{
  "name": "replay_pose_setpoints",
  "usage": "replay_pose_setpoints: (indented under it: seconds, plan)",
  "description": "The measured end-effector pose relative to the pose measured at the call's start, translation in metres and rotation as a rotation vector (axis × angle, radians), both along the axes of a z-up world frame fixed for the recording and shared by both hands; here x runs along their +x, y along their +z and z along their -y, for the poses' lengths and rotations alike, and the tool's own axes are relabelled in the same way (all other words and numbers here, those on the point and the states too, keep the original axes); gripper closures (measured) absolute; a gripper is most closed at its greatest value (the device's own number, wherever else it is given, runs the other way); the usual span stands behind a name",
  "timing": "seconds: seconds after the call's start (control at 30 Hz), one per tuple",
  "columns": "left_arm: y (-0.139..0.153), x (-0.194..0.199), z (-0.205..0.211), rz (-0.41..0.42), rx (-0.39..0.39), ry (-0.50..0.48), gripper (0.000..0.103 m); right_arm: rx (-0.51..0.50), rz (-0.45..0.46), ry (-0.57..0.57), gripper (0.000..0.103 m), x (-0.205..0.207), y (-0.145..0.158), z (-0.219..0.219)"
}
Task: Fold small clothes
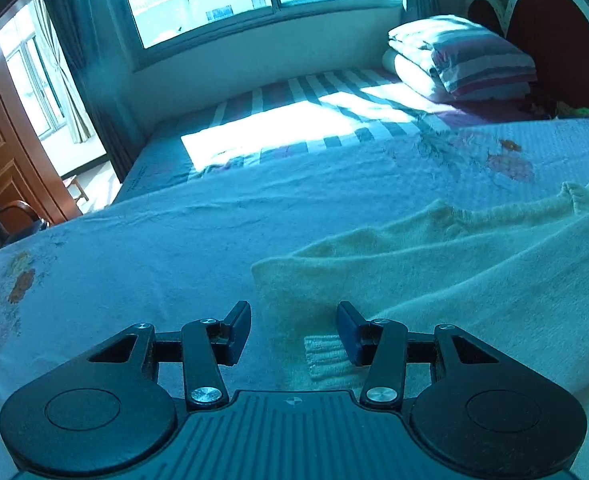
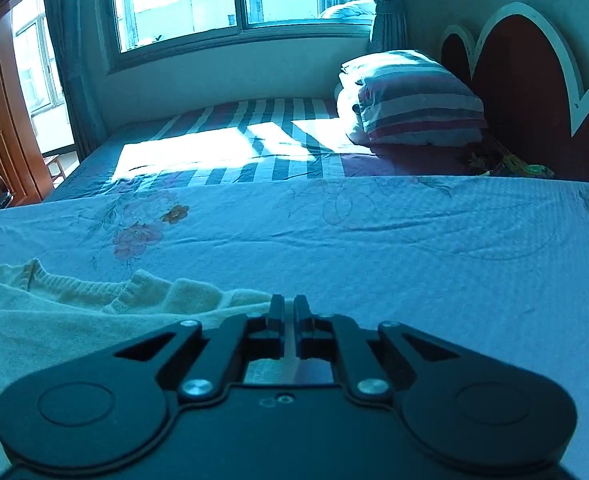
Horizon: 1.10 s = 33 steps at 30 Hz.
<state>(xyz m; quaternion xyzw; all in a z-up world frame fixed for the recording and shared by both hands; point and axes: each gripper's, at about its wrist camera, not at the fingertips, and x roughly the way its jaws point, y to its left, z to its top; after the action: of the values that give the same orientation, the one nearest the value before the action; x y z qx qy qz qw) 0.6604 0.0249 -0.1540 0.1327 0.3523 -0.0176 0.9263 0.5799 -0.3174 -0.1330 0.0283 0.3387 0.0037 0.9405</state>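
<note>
left gripper [image 1: 293,330]: we see jaws apart over a cream sweater [image 1: 434,280] lying on the floral bedsheet [image 1: 174,220]. right gripper [image 2: 289,312]: jaws nearly together, empty, at the sweater's edge.

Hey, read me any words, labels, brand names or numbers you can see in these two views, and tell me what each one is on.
None can be read. The cream sweater, the floral sheet, the striped pillow and both claws, left claw and right claw, show no legible text.

Striped pillow [image 2: 414,100] on floral bedsheet [image 2: 374,240]
</note>
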Motion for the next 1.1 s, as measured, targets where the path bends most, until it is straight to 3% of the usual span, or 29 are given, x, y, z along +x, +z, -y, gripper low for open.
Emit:
replay_pose_setpoints:
  seconds: [0.03, 0.1, 0.13, 0.2, 0.27, 0.3, 0.4, 0.43, 0.5, 0.57, 0.63, 0.67, 0.73, 0.77, 0.8, 0.87, 1.03, 1.07, 1.1]
  plan:
    - [0.0, -0.001, -0.001, 0.002, 0.004, -0.004, 0.055, -0.027, -0.051, 0.015, 0.094, 0.006, -0.008, -0.002]
    - [0.009, -0.005, -0.004, -0.011, -0.008, 0.017, 0.054, -0.065, -0.045, 0.033, 0.094, 0.004, -0.009, -0.005]
    - [0.014, -0.012, -0.006, 0.01, -0.026, 0.012, 0.054, -0.06, -0.059, 0.031, 0.089, 0.0, -0.003, -0.007]
    - [0.022, -0.033, -0.011, 0.041, -0.062, -0.004, 0.054, -0.019, 0.003, 0.065, 0.086, -0.024, 0.011, -0.008]
    - [0.019, -0.051, -0.013, 0.051, -0.054, -0.012, 0.054, -0.036, 0.003, 0.082, 0.092, -0.05, 0.016, -0.012]
    - [0.012, -0.054, -0.015, 0.017, -0.06, -0.019, 0.054, -0.021, -0.003, 0.101, 0.101, -0.062, 0.016, -0.013]
    - [0.002, -0.059, -0.019, 0.02, -0.067, -0.002, 0.053, -0.057, -0.077, 0.117, 0.101, -0.081, -0.001, -0.021]
    - [0.006, -0.059, -0.019, 0.008, -0.065, 0.005, 0.053, -0.067, -0.059, 0.117, 0.101, -0.086, -0.006, -0.023]
    - [0.012, -0.062, -0.017, 0.025, -0.049, -0.012, 0.053, -0.056, -0.054, 0.086, 0.096, -0.09, 0.002, -0.022]
    - [0.005, -0.055, -0.009, -0.002, 0.003, -0.023, 0.052, 0.005, 0.018, 0.091, 0.091, -0.103, 0.014, -0.02]
    - [0.013, -0.051, -0.008, -0.036, -0.011, -0.004, 0.052, -0.037, -0.1, 0.102, 0.088, -0.094, -0.002, -0.024]
    - [0.021, -0.055, -0.008, -0.039, -0.027, -0.012, 0.052, -0.031, -0.086, 0.093, 0.087, -0.096, -0.001, -0.023]
    - [0.036, -0.077, -0.01, -0.003, -0.065, -0.034, 0.045, 0.004, -0.066, 0.085, 0.087, -0.104, 0.014, -0.022]
    - [0.04, -0.091, -0.014, -0.016, -0.089, -0.036, 0.02, 0.014, -0.012, 0.098, 0.087, -0.117, 0.026, -0.022]
    - [0.044, -0.111, -0.018, -0.015, -0.109, -0.031, 0.007, 0.015, 0.006, 0.106, 0.085, -0.127, 0.035, -0.022]
    - [0.049, -0.153, -0.03, -0.01, -0.14, -0.022, 0.007, 0.042, 0.005, 0.107, 0.083, -0.148, 0.045, -0.017]
    - [0.044, -0.248, -0.071, -0.118, -0.245, 0.028, 0.007, 0.213, -0.059, 0.122, 0.077, -0.217, 0.043, 0.012]
    - [0.041, -0.269, -0.081, -0.144, -0.263, 0.033, 0.01, 0.243, -0.087, 0.116, 0.076, -0.232, 0.039, 0.018]
    - [0.038, -0.285, -0.086, -0.17, -0.266, 0.036, 0.023, 0.264, -0.108, 0.11, 0.071, -0.244, 0.035, 0.022]
